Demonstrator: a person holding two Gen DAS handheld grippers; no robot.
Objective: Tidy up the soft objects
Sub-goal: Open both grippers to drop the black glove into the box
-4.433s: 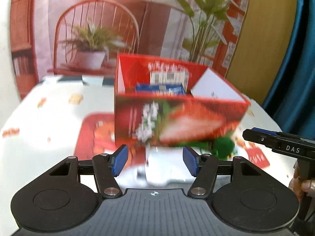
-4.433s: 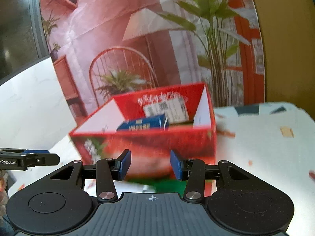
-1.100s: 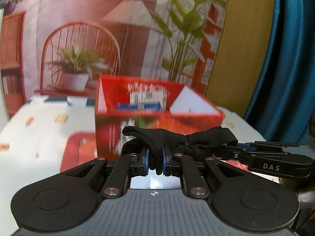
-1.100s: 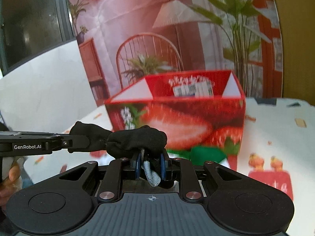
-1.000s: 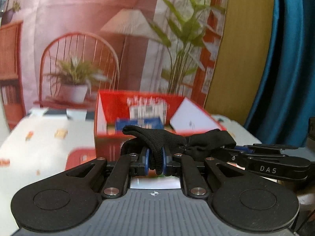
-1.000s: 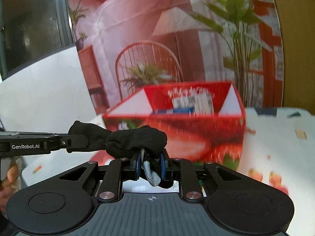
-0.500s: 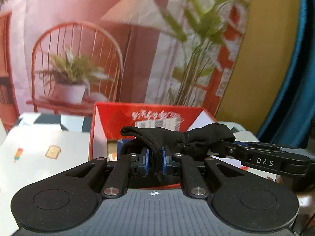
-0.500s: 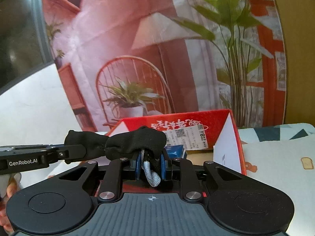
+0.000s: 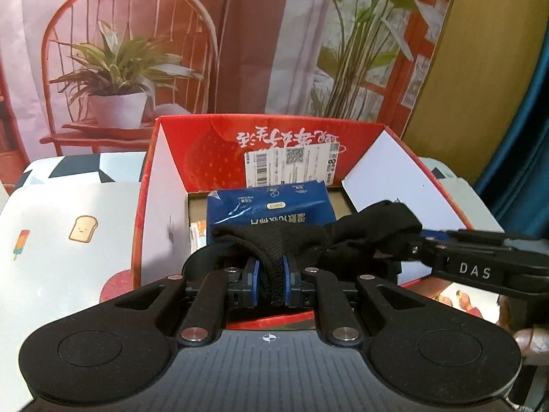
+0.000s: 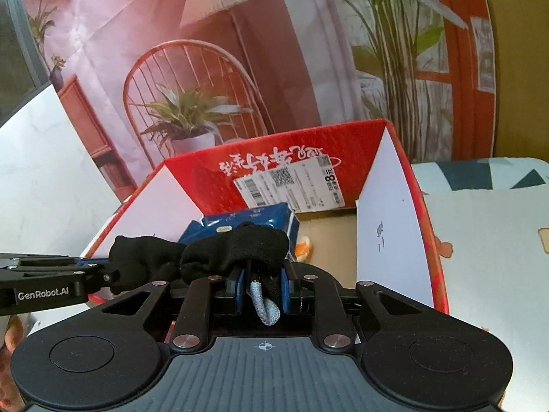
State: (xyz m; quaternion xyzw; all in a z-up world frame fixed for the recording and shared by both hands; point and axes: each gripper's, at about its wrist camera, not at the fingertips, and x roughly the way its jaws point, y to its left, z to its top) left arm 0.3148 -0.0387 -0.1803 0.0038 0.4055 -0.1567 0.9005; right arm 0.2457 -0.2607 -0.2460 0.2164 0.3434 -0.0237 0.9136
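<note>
We have carried the black sock from in front of the red box to over its open top, above the blue tissue pack at twelve o'clock. Both tools are now easing apart: the left tool grips one end, the right tool the other, fabric still between each pair of pads. We judge release imminent.

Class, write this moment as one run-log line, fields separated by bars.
left gripper: opening, black sock between pads | right gripper: opening, same sock | position: over red box | inside: blue pack
</note>
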